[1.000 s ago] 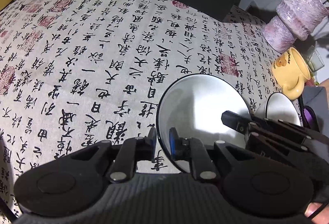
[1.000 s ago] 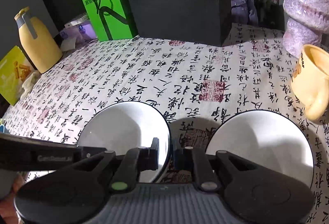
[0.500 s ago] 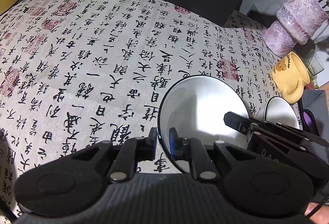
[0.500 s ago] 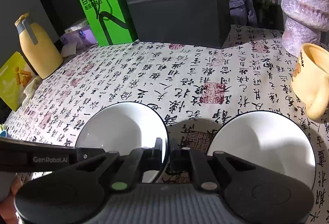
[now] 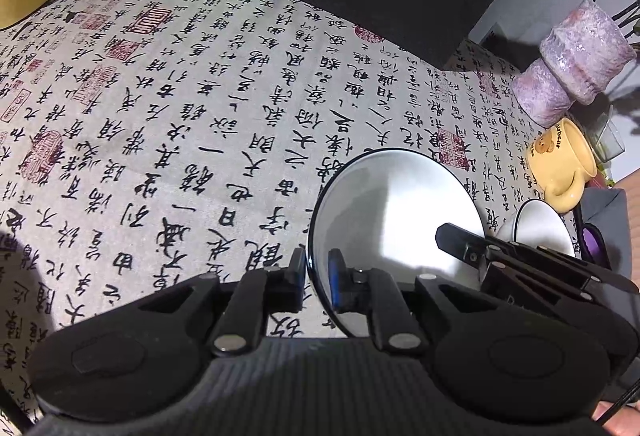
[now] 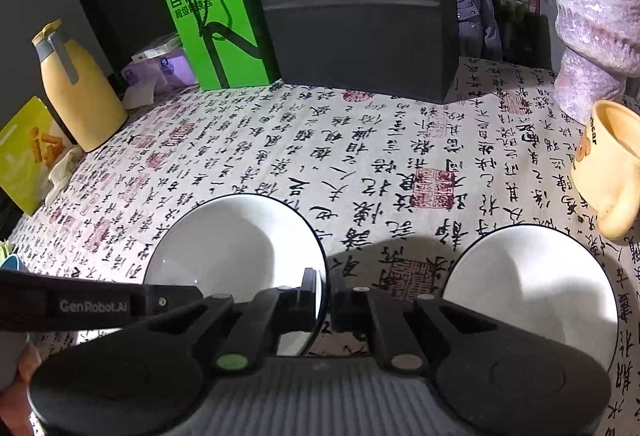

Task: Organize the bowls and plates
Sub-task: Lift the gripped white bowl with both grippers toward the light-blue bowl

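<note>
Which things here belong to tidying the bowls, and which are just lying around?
Job: white bowl gripped at opposite rims by left gripper and right gripper; second white bowl.
Lying about: yellow mug, green box, yellow jug, purple vase.

My right gripper (image 6: 325,290) pinches the right rim of the left white bowl (image 6: 236,248), jaws clamped on it. The left gripper (image 6: 100,306) reaches in from the left onto the same bowl. A second white bowl (image 6: 532,288) sits to the right on the calligraphy tablecloth (image 6: 360,156), with a yellow mug (image 6: 608,172) beyond it.
</note>
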Tool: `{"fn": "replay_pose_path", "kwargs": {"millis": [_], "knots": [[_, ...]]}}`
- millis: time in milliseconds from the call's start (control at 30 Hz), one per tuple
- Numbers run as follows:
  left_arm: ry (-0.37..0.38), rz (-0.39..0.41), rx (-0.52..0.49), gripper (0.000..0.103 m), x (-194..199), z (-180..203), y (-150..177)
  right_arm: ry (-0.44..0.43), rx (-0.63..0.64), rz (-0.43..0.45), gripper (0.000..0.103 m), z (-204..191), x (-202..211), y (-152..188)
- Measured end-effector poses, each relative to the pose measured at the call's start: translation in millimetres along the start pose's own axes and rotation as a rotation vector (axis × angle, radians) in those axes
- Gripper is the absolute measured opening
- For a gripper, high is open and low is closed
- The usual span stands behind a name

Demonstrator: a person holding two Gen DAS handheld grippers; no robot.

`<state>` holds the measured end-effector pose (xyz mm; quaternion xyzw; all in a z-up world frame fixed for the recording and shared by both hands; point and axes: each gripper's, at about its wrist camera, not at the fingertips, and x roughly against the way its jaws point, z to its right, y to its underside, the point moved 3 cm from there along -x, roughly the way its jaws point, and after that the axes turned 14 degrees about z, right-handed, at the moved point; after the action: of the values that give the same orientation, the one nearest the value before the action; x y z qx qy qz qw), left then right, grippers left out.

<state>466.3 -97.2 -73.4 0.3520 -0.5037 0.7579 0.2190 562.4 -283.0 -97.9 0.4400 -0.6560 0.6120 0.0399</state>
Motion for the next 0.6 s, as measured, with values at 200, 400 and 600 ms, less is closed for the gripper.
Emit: {"fn": "replay_pose_path", "kwargs": {"millis": [200, 400, 600], "knots": [[0.004, 0.005, 0.011, 0.012, 11.4, -8.6, 0.5, 0.002, 0.009, 0.007, 0.007, -12.2, 7.5, -1.4], [0.01, 0.024, 0.019, 0.012, 26.8, -16.0, -1.4, 0.001, 0.019, 0.022, 0.007, -25.8, 16.5, -5.0], [0.012, 0.041, 0.025, 0.012, 42.1, -23.8, -1.4, 0.0, 0.032, 0.035, 0.007, -39.4, 26.1, -7.1]]}}
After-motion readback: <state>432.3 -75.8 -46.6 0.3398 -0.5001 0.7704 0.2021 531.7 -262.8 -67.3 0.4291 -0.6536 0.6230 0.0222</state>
